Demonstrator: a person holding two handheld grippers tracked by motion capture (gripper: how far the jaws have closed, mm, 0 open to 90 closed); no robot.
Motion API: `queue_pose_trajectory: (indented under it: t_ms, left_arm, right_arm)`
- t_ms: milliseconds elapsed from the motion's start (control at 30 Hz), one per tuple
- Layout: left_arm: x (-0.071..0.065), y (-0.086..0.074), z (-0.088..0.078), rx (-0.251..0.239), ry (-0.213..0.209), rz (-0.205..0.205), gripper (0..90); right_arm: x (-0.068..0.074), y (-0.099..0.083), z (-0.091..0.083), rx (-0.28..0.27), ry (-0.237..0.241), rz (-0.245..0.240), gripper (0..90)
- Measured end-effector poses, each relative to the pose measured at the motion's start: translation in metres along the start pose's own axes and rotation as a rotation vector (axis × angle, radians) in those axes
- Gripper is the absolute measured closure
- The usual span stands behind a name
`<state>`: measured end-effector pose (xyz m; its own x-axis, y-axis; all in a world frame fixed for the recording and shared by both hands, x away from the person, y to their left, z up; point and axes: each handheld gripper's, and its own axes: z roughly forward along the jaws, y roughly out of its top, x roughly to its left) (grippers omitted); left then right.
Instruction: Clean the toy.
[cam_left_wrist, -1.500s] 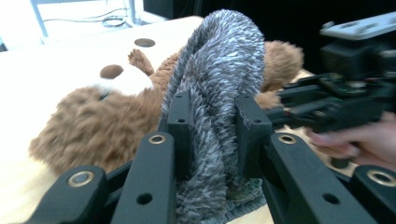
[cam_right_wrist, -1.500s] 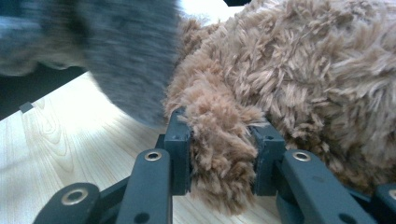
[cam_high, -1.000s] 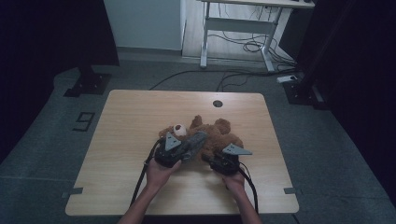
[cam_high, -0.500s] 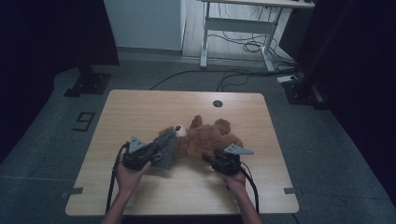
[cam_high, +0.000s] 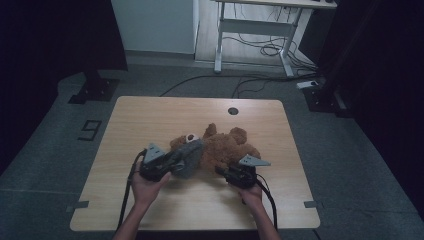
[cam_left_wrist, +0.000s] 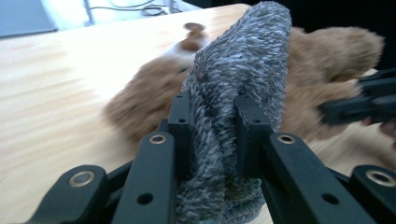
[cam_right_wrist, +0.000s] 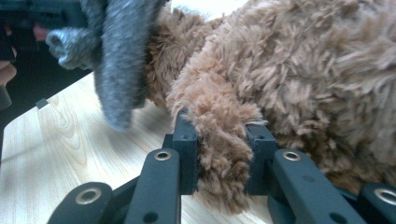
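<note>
A brown teddy bear (cam_high: 227, 147) lies on the wooden table (cam_high: 150, 120), right of the middle. A grey fuzzy cloth (cam_high: 187, 157) sits at its left side, near the head. My left gripper (cam_high: 176, 161) is shut on that cloth; in the left gripper view the grey pile (cam_left_wrist: 243, 70) is pinched between the left gripper (cam_left_wrist: 212, 116) pads, with the bear (cam_left_wrist: 322, 60) behind it. My right gripper (cam_high: 222, 171) is shut on a limb of the bear (cam_right_wrist: 224, 126), squeezed between the right gripper (cam_right_wrist: 219, 135) pads. The grey cloth (cam_right_wrist: 121, 60) hangs at the upper left of the right gripper view.
A round cable hole (cam_high: 233, 110) sits near the table's far edge. Behind the table stand a white desk frame (cam_high: 250, 30) and floor cables (cam_high: 265, 50). Black stand bases (cam_high: 95, 90) rest on the floor at both sides.
My left gripper has moved left with the grey cloth in it, drawing the cloth out from the bear's side. The right gripper has stayed on the limb.
</note>
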<state>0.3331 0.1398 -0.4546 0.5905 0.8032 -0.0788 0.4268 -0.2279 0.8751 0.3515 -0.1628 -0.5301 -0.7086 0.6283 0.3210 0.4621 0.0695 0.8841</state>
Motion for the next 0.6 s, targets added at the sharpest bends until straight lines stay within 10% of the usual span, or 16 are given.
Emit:
queue_pose_trajectory:
  t_ms: [300,600]
  left_arm:
    - [-0.033,0.017,0.054,0.082,-0.023,0.063,71.1]
    - [-0.015,0.008,0.034,0.074,0.012,0.056,71.3]
  right_arm:
    - [0.001,0.000,0.000,0.003,0.004,-0.002,72.2]
    - [0.000,-0.001,-0.001,0.012,0.008,-0.009,72.3]
